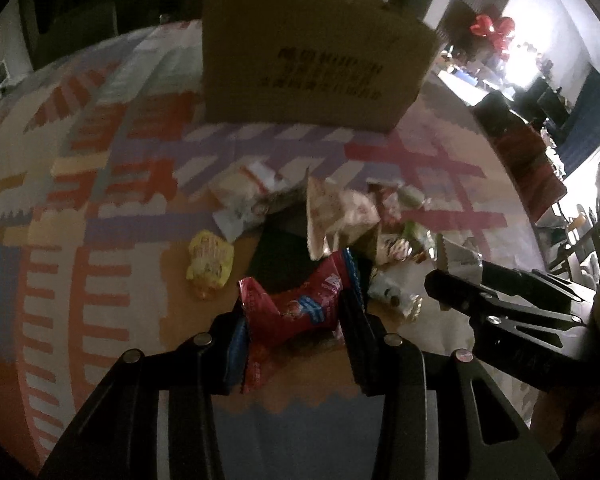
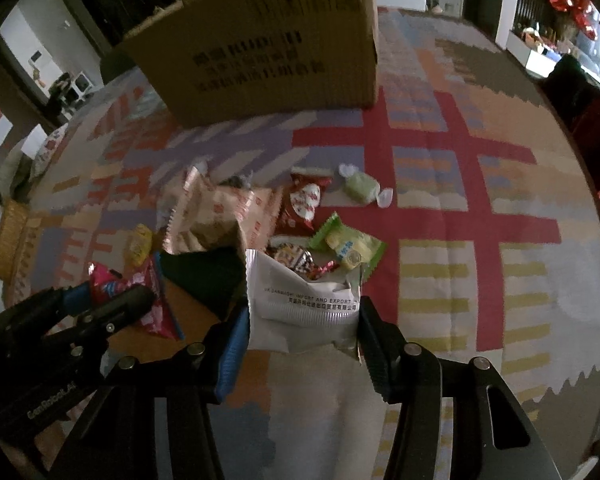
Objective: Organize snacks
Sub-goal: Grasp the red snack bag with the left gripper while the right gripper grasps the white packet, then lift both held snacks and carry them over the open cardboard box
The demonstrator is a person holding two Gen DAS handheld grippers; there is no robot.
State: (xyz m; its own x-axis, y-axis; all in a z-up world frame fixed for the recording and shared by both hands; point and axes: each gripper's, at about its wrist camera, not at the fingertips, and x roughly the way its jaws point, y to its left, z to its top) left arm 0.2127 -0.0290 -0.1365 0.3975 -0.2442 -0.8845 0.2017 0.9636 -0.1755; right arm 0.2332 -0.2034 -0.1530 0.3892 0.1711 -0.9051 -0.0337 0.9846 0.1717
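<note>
Left wrist view: my left gripper (image 1: 296, 320) pinches a red packet (image 1: 296, 308), fingers closed on its crumpled middle. Right wrist view: my right gripper (image 2: 302, 324) is clamped on a white packet (image 2: 300, 308) near its bottom seam. About 8 more snacks lie scattered on the patterned mat (image 2: 480, 200); the cardboard box (image 2: 276, 48) stands behind them. I judge these wrappers light, soft and slippery; sealed edges look like the safest hold.

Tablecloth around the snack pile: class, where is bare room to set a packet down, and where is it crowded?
Free: the strip between the cardboard box and the snack pile, and the cloth right of the green packet. Crowded: the pile itself, and near it where both grippers hold packets.
</note>
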